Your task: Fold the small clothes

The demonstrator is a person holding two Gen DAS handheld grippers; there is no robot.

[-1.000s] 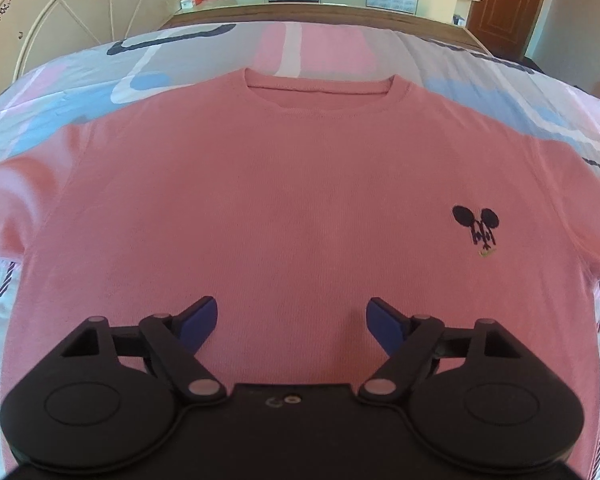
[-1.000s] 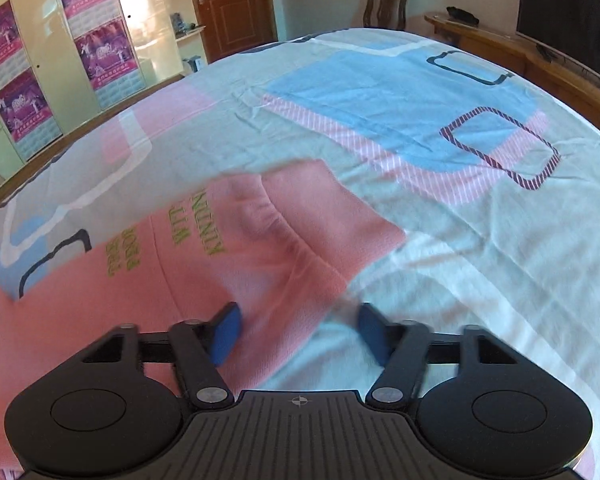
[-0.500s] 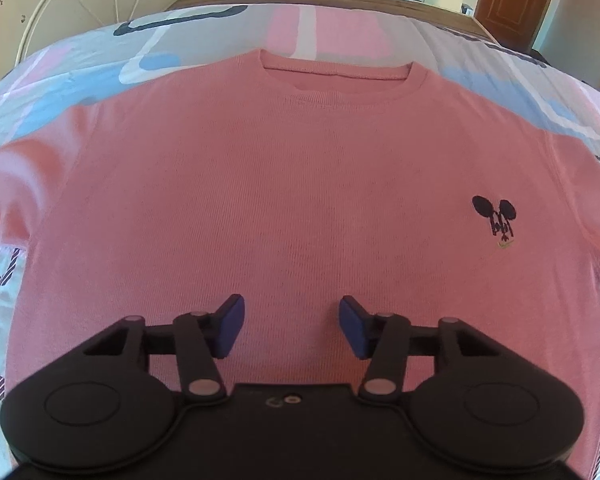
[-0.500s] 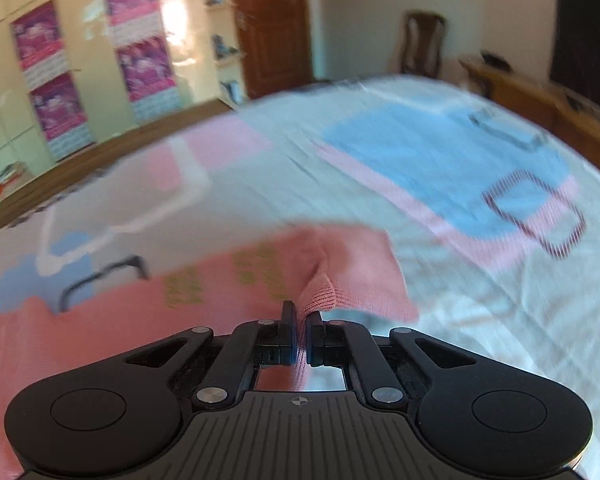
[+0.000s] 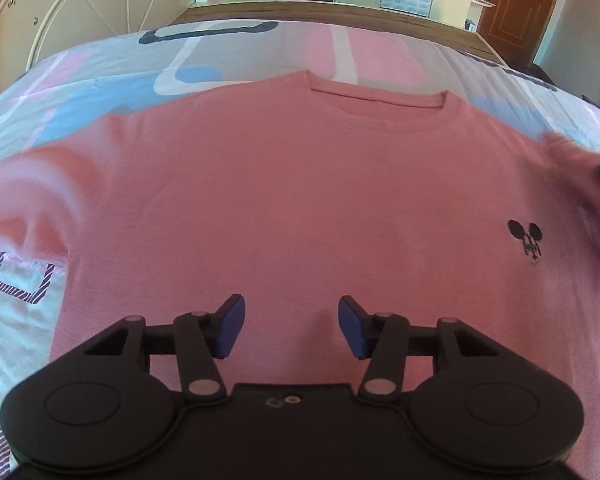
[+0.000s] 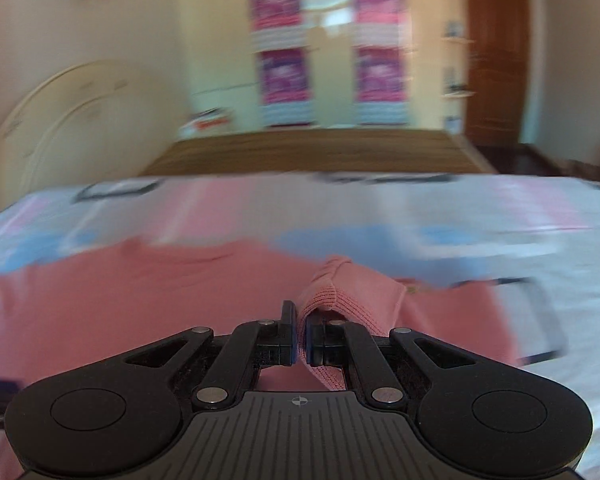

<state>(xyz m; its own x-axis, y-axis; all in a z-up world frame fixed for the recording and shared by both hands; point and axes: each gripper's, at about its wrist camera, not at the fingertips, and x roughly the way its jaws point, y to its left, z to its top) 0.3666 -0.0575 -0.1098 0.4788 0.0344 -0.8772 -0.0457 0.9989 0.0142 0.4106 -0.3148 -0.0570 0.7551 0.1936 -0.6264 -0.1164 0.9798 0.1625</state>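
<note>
The pink T-shirt (image 5: 292, 200) lies flat on the bed (image 5: 260, 52). The right hand-held gripper (image 6: 299, 340) pinches its sleeve cuff (image 6: 324, 292) (lifted, likely to fold it inward), while the left hand-held gripper (image 5: 291, 326) hovers wide over the hem, holding nothing.

My right claw (image 6: 299, 340) clamped the sleeve cuff (image 6: 324, 294) and swung it up over the pink sweater (image 6: 140, 300).
</note>
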